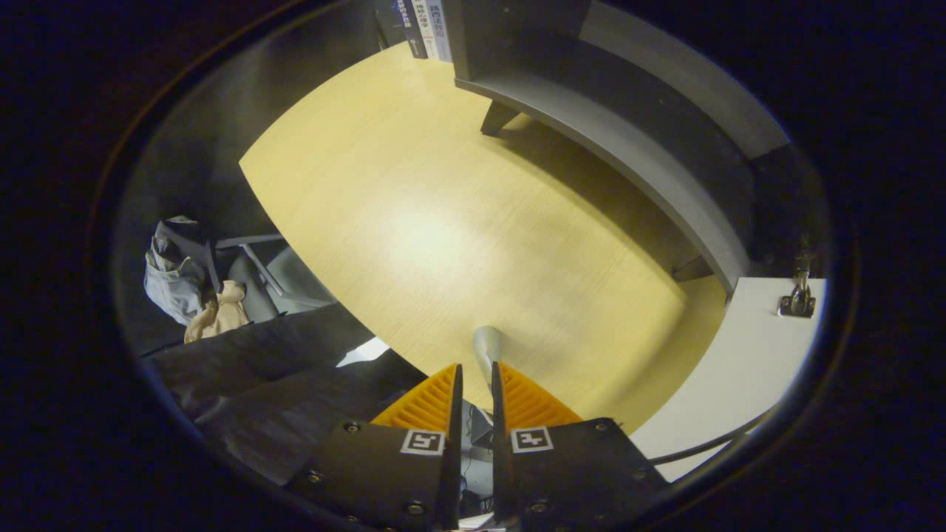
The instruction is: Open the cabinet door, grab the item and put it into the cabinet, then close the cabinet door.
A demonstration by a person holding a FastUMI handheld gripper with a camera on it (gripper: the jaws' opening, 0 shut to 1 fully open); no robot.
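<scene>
Starting left: grey-blue bag with a tan cloth bundle (194, 284) sits by a grey chair (284, 284), off the table edge; dark cloth-covered surface (273, 391) runs below it toward the gripper; light yellow wood-grain table (443, 222) spans the middle; gripper (475, 380) fingers stand close together, pinching a slim silver metal piece (487, 349) that sticks up between the tips, both fingers appear to press on it; can't tell what the piece belongs to; books with printed spines (425, 26) stand beyond the table; dark grey cabinet (628, 140) on short legs sits at the far right; white cabinet door panel (732, 362) with a metal hinge (800, 299) lies right of the fingers.
</scene>
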